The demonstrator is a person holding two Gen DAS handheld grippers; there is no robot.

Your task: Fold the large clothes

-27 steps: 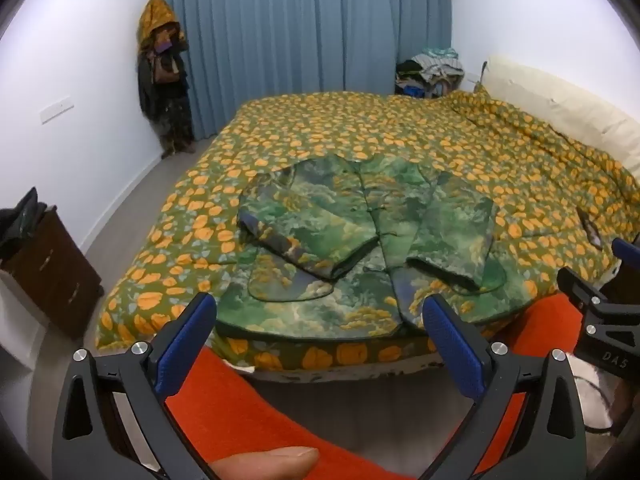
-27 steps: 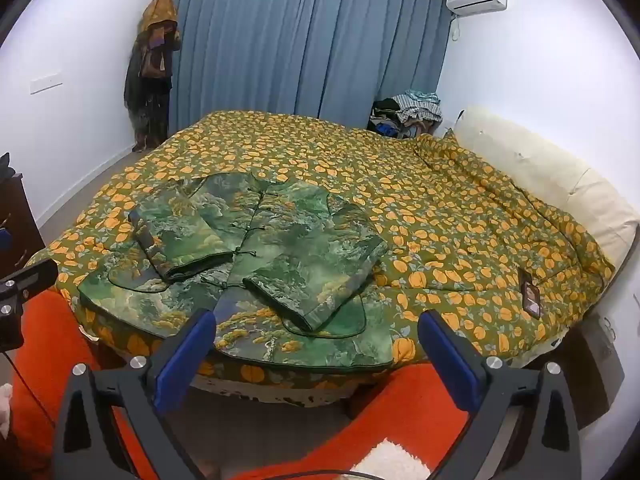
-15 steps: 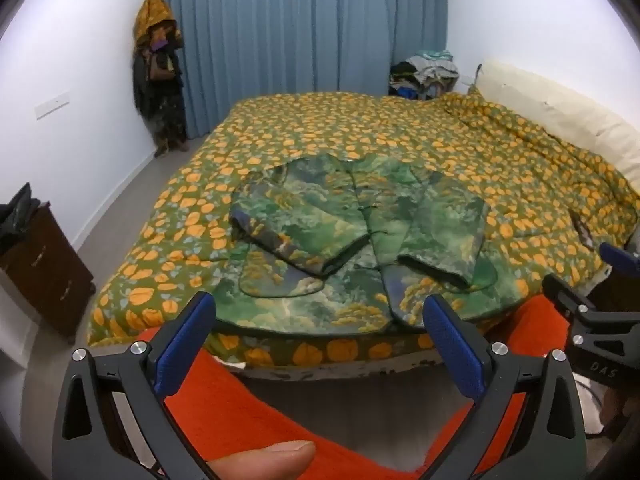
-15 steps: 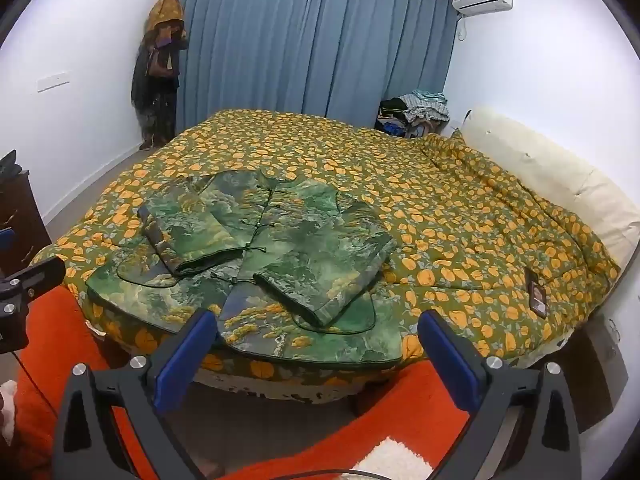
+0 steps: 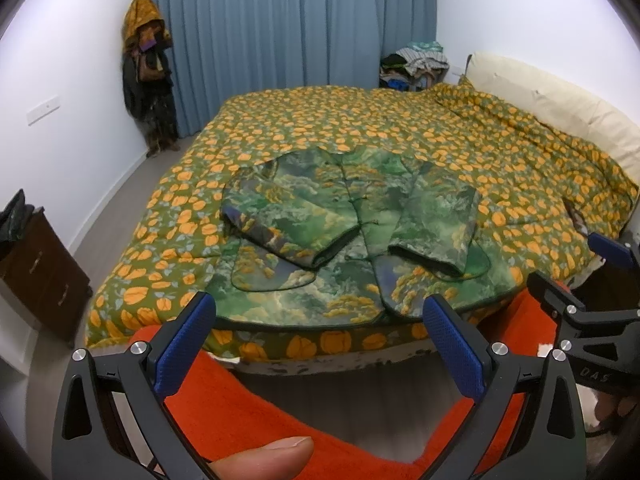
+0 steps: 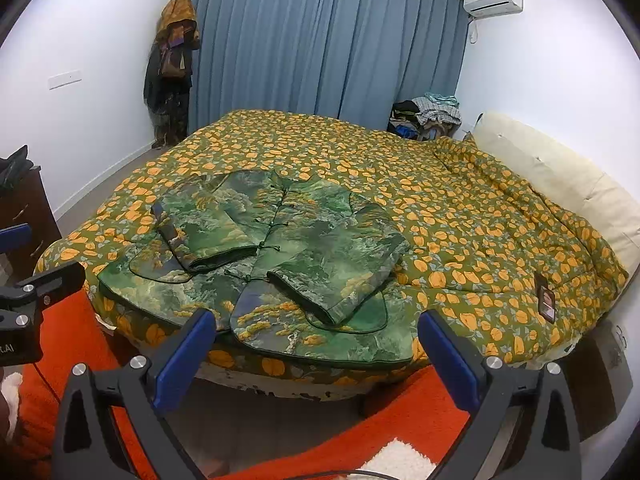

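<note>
Green landscape-print jacket [image 5: 352, 236] on green bedspread [image 5: 500, 168] w/ orange fruit; blue curtain [image 5: 288, 20].

My left gripper [image 5: 320, 344] held level, blue-padded fingers [image 5: 187, 344] spread wide, nothing between them. Thumb tip [image 5: 268, 458] shows at bottom edge of left wrist view, resting under gripper frame. My right gripper [image 6: 318, 354] likewise level, jaws wide apart, nothing clamped. Each gripper pokes into other's view: right one at right edge of left view [image 5: 588, 312], left one at left edge of right view [image 6: 24, 292], side by side, apart. Its jaw gap there hard to judge, only partly in frame.
</note>
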